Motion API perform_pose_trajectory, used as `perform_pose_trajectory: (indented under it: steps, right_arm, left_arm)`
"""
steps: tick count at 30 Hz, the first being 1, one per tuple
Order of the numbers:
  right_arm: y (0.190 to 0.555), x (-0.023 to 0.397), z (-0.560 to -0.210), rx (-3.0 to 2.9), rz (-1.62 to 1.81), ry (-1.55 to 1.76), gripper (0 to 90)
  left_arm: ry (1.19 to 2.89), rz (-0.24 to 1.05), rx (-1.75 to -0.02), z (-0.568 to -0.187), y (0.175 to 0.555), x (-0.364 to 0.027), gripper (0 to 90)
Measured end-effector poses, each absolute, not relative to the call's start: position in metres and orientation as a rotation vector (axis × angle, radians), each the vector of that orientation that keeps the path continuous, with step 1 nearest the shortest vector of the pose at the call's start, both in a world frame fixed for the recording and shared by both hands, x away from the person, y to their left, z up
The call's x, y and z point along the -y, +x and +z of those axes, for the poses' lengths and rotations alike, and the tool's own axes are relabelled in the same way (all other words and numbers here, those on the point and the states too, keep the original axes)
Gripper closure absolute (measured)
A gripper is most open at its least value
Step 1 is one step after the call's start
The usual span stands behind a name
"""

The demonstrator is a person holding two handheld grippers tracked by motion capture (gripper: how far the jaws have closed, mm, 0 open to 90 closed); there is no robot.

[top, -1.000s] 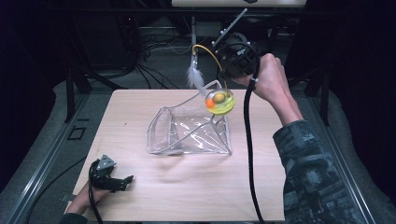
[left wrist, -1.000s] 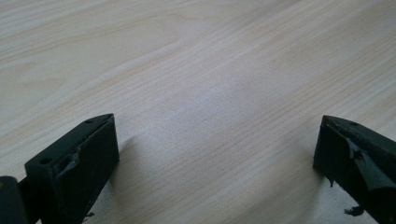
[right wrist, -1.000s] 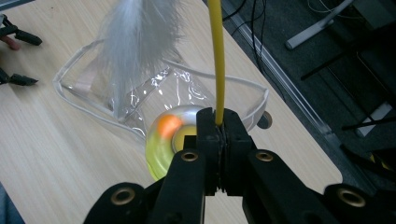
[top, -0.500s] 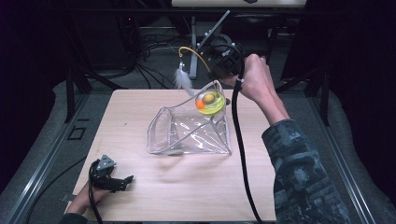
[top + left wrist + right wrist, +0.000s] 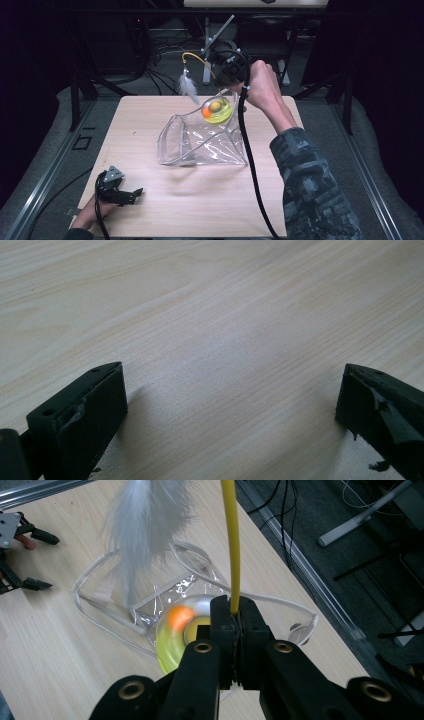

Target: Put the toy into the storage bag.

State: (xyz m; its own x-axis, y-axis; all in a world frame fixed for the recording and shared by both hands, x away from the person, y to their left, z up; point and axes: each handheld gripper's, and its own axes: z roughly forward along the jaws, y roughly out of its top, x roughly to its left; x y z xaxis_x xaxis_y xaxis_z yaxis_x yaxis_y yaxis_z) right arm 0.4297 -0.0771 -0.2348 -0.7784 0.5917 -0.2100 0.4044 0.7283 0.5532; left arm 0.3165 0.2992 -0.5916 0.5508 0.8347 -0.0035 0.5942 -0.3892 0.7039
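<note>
My right gripper hangs over the table's far edge, shut on a thin yellow wand of a toy. The wand arcs left to a white feather that dangles from it. Below the jaws sits the toy's yellow-green disc with an orange ball, at the far corner of a clear plastic bag. I cannot tell whether the disc is inside the bag. My left gripper rests open on the wood at the front left, nothing between its jaws.
The bag lies mid-table on the light wooden table. The right gripper's black cable trails down across the table's right side. Stands and cables crowd the dark floor behind the far edge. A metal rail runs along the left.
My right hand has carried the toy to the left and slightly down; feather and disc shifted left over the bag's far corner. The left gripper has stayed put.
</note>
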Motion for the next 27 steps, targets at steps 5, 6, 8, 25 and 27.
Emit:
perform_pose_trajectory:
  steps: [5, 6, 8, 25, 27]
  right_arm:
    - [0.433, 0.071, -0.241, -2.568, 0.704, 0.771, 88.3]
    - [0.433, 0.069, -0.243, -2.57, 0.704, 0.773, 88.2]
    - [0.435, 0.066, -0.247, -2.576, 0.702, 0.772, 88.2]
    - [0.443, 0.048, -0.281, -2.627, 0.669, 0.777, 88.3]
    - [0.444, 0.047, -0.286, -2.63, 0.662, 0.781, 88.3]
  left_arm:
    - [2.122, 0.467, -1.145, -0.592, 0.316, -0.299, 0.0]
    - [2.121, 0.467, -1.146, -0.592, 0.316, -0.299, 0.0]
    - [2.122, 0.467, -1.146, -0.592, 0.316, -0.299, 0.0]
    - [2.128, 0.462, -1.143, -0.591, 0.316, -0.299, 0.0]
    - [2.126, 0.463, -1.143, -0.591, 0.316, -0.299, 0.0]
